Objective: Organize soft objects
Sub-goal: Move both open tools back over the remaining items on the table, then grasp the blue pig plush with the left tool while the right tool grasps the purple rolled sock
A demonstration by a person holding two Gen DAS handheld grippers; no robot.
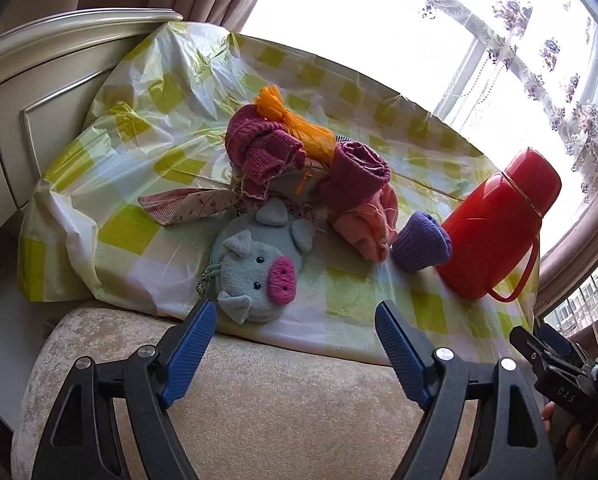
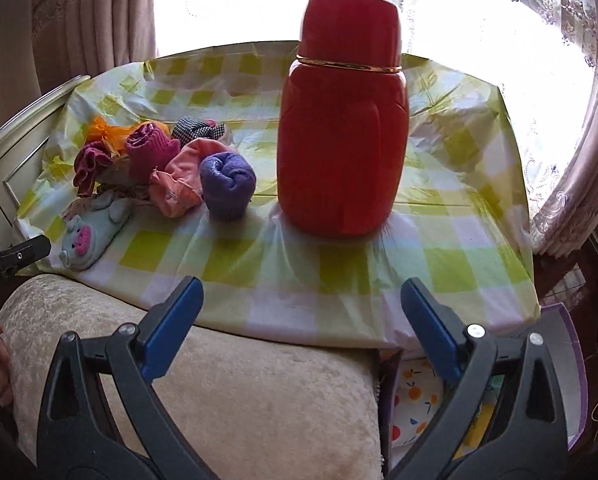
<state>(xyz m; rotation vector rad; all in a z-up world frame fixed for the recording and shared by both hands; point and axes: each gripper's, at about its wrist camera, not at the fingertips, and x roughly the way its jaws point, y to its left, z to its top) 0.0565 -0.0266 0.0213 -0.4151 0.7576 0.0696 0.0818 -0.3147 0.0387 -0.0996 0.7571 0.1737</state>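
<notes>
A pile of soft things lies on the checked tablecloth (image 1: pixel 147 168). A grey plush pig pouch (image 1: pixel 259 268) lies nearest, also in the right wrist view (image 2: pixel 87 236). Behind it are magenta knit socks (image 1: pixel 259 148), a magenta knit cuff (image 1: pixel 359 172), an orange mesh bag (image 1: pixel 295 124), a pink cloth (image 1: pixel 367 228) and a purple rolled sock (image 1: pixel 421 246), which also shows in the right wrist view (image 2: pixel 227 182). My left gripper (image 1: pixel 295 310) is open and empty just short of the pig. My right gripper (image 2: pixel 301 288) is open and empty, short of the table.
A tall red thermos (image 2: pixel 343 120) stands on the table right of the pile. A beige upholstered cushion (image 2: pixel 227 384) lies under both grippers. A cream cabinet (image 1: pixel 27 92) is at the left, curtained windows behind. A fruit-patterned bag (image 2: pixel 419 408) sits below right.
</notes>
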